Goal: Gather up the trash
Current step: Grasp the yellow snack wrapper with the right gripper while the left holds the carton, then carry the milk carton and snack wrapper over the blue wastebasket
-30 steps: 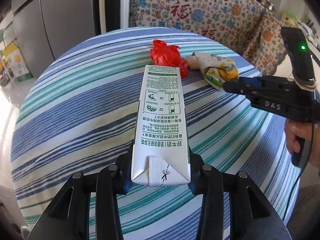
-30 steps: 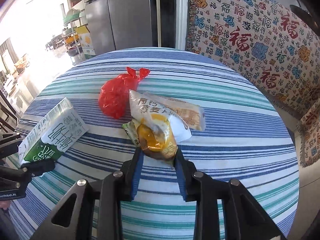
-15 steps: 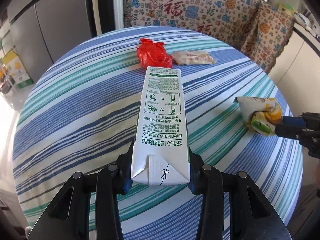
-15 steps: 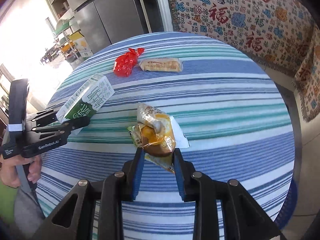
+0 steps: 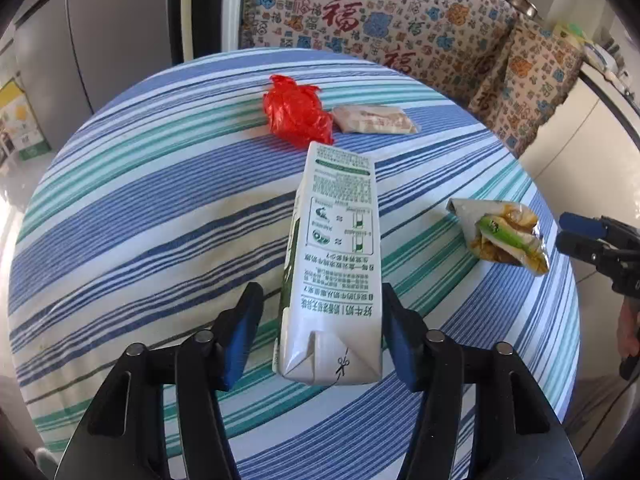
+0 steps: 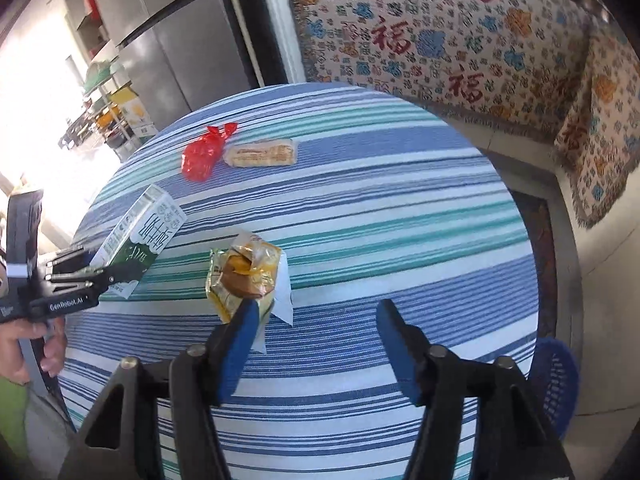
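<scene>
A white and green milk carton stands tilted between the fingers of my left gripper. Its jaws are opening: the left pad is clear of the carton and the right pad sits just beside it. My right gripper hangs over the striped table's near right side, its jaws also opening with nothing between them. A crumpled yellow snack wrapper lies just beyond its left fingertip, loose. The left wrist view shows that wrapper apart from the right gripper.
A red plastic bag and a flat beige snack packet lie together at the far side of the round striped table. A blue mesh basket stands on the floor by the table's right edge. A patterned sofa is behind.
Both pairs of jaws have spread apart. The carton, gripped before, now leans loose. The wrapper, carried to the table's right side in the right jaws, is let go beside the left finger.
</scene>
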Motion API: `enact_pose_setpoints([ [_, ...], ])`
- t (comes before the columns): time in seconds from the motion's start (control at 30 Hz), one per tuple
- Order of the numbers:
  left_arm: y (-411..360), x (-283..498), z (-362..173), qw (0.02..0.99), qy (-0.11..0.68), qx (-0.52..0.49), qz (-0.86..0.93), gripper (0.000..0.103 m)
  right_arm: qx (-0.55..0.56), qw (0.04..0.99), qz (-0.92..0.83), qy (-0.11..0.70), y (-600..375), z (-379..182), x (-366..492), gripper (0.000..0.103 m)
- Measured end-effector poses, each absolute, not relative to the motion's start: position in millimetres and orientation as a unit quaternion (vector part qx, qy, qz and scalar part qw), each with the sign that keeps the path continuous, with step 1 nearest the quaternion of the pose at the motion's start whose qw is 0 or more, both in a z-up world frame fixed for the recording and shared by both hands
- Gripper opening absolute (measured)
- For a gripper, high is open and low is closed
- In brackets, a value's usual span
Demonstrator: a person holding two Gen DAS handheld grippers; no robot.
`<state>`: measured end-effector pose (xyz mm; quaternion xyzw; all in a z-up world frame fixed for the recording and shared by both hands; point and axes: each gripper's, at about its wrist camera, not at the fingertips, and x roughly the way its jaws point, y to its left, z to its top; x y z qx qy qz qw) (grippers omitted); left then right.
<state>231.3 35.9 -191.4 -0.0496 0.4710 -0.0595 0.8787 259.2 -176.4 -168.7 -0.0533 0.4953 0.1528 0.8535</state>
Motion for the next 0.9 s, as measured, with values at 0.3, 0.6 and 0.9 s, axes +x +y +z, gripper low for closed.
enact_pose_setpoints([
  [0.3,29,239,-193,0.884,0.464,-0.025,-0.062,0.068,-0.128,0.805,0.180,0.550,-124,-194,293,0.059],
  [0.6,34,227,-173,0.892,0.440,-0.049,-0.090,0.040,-0.093,0.824,0.177,0.529,-146,-167,264,0.027],
  [0.9,-21,208,-145,0.893,0.432,-0.044,-0.121,0.040,-0.021,0.839,0.149,0.523,-226,-137,236,0.028],
])
